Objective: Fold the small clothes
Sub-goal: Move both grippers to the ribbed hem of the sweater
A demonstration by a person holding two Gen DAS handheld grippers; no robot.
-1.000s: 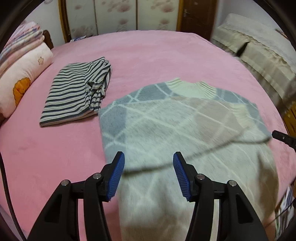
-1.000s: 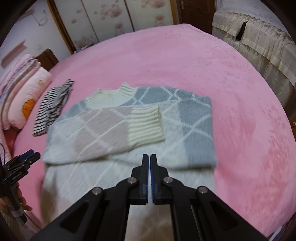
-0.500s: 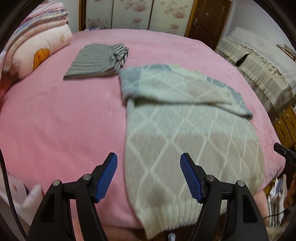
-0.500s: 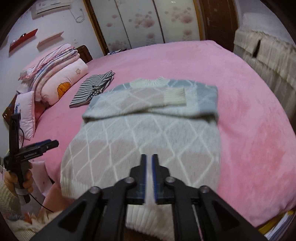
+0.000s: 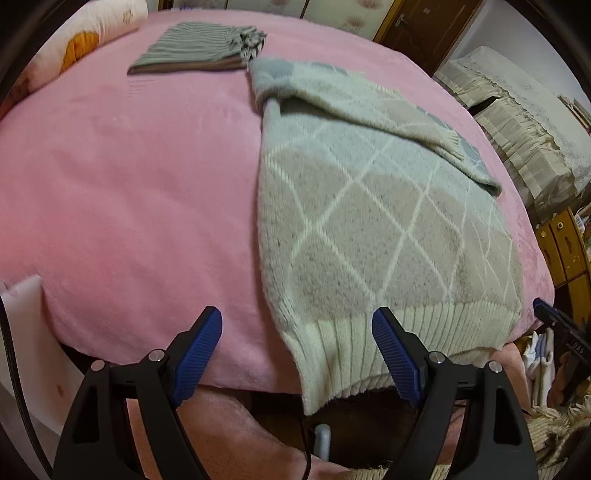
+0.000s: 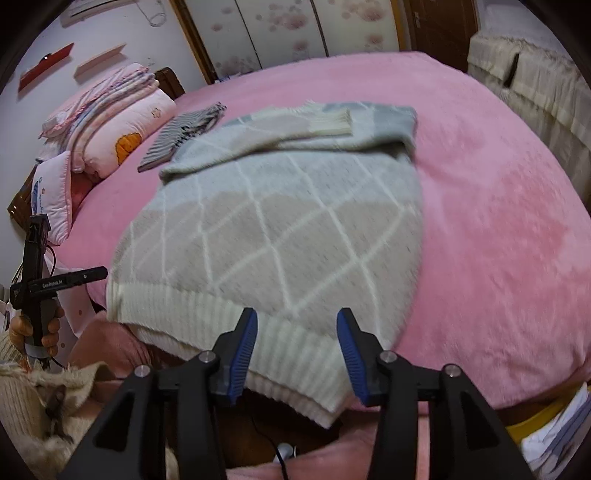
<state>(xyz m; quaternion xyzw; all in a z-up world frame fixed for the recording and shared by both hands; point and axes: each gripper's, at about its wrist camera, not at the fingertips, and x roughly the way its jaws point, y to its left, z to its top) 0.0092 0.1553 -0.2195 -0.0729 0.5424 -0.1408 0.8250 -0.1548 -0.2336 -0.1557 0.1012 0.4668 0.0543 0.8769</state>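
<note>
Sweater point(image 5: 369, 221) lies flat on the pink bed point(image 5: 129, 184), sleeves folded across the far end, near hem overhanging. Both the left gripper point(image 5: 297, 354) and right gripper point(image 6: 297, 354) are opening, empty. Pinch the 2 hem corners evenly, lift together, then fold far.

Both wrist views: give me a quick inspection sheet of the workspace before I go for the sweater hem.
Surface: pink bed cover, smooth, bare on both sides of the sweater.
Job's things: diamond-pattern sweater lying flat, sleeves folded across the chest, ribbed hem hanging over the bed edge; striped garment already folded beyond it.
Clutter: stacked quilts and pillows at the bed's far left.
Grippers: left gripper and right gripper both opening above the hem, nothing between their pads.
Cables: a dark cable runs below the bed edge.
Surroundings: floral wardrobe doors, covered furniture.
</note>
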